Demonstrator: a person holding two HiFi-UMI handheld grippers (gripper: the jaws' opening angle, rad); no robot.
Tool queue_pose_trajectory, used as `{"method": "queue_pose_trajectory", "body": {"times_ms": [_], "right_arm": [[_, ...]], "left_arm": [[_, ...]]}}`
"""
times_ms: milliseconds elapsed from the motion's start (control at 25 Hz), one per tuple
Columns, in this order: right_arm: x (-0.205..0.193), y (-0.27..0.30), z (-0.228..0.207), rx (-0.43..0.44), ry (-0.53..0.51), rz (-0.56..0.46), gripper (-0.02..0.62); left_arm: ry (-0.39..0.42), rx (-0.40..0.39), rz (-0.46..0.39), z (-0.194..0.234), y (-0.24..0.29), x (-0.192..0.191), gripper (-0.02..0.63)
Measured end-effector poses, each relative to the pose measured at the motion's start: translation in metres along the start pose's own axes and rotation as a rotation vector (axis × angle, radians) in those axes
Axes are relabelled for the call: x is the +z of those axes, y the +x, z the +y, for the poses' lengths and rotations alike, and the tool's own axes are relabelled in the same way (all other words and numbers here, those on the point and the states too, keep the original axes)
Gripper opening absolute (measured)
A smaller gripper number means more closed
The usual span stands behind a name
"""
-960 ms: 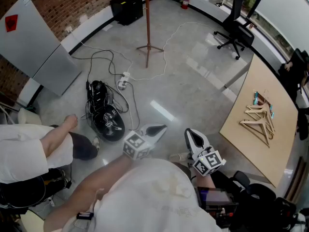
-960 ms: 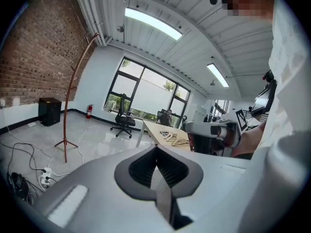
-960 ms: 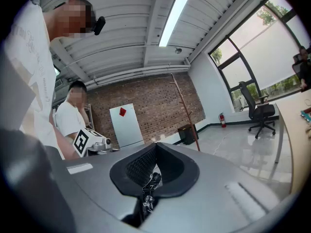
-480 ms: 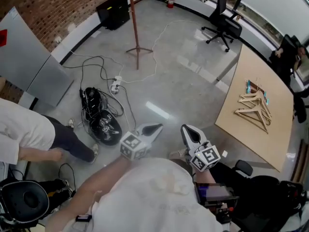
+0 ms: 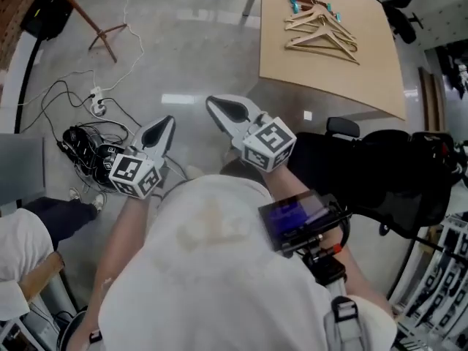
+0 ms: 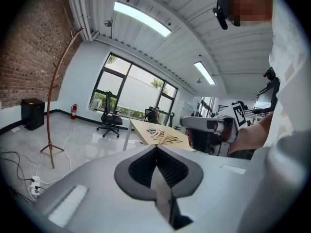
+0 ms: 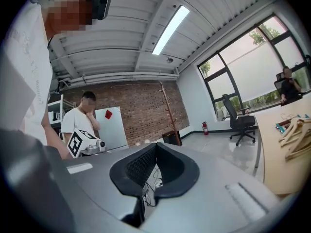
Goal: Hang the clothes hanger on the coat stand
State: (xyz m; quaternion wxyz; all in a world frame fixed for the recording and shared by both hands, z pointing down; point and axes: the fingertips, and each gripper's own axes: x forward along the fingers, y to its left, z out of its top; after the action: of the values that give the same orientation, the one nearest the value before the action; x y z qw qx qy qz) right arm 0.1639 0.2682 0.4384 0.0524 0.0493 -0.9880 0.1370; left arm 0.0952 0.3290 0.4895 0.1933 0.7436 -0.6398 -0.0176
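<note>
Several wooden clothes hangers (image 5: pixel 319 28) lie in a pile on the tan table (image 5: pixel 329 75), far ahead of both grippers. They also show small in the left gripper view as hangers (image 6: pixel 163 139), and at the right edge of the right gripper view as hangers (image 7: pixel 295 130). The thin brown coat stand (image 5: pixel 95 28) rises from the floor at the far left, as the coat stand (image 6: pixel 54 96) and coat stand (image 7: pixel 168 113) near the brick wall. My left gripper (image 5: pixel 161 131) (image 6: pixel 156 147) is shut and empty. My right gripper (image 5: pixel 227 108) (image 7: pixel 155 144) is shut with nothing in it.
A tangle of black cables and a power strip (image 5: pixel 91 148) lies on the floor at the left. A black office chair (image 6: pixel 111 123) stands by the windows; another dark chair (image 5: pixel 395 174) is at my right. A person (image 7: pixel 85 120) stands by the brick wall.
The head view has swung round: the table with the hangers is now straight ahead and the coat stand sits at the far left. Both grippers stay shut, now pointing toward the table.
</note>
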Motion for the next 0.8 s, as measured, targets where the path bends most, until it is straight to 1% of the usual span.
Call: {"method": "queue_pose_trajectory", "body": {"times_ms": [240, 520, 600, 800], "right_arm": [[0.01, -0.017, -0.013, -0.041, 0.015, -0.005, 0.014], [0.015, -0.023, -0.042, -0.049, 0.021, -0.009, 0.014], [0.016, -0.027, -0.055, -0.06, 0.03, -0.011, 0.014], [0.019, -0.049, -0.106, -0.13, 0.064, -0.015, 0.014]], "left_arm": [[-0.005, -0.033, 0.03, -0.015, 0.019, 0.004, 0.002], [0.011, -0.03, 0.031, -0.016, 0.048, 0.015, 0.002], [0.011, -0.032, 0.04, -0.019, 0.061, 0.015, 0.002], [0.022, -0.073, 0.071, -0.038, 0.109, 0.019, 0.002]]}}
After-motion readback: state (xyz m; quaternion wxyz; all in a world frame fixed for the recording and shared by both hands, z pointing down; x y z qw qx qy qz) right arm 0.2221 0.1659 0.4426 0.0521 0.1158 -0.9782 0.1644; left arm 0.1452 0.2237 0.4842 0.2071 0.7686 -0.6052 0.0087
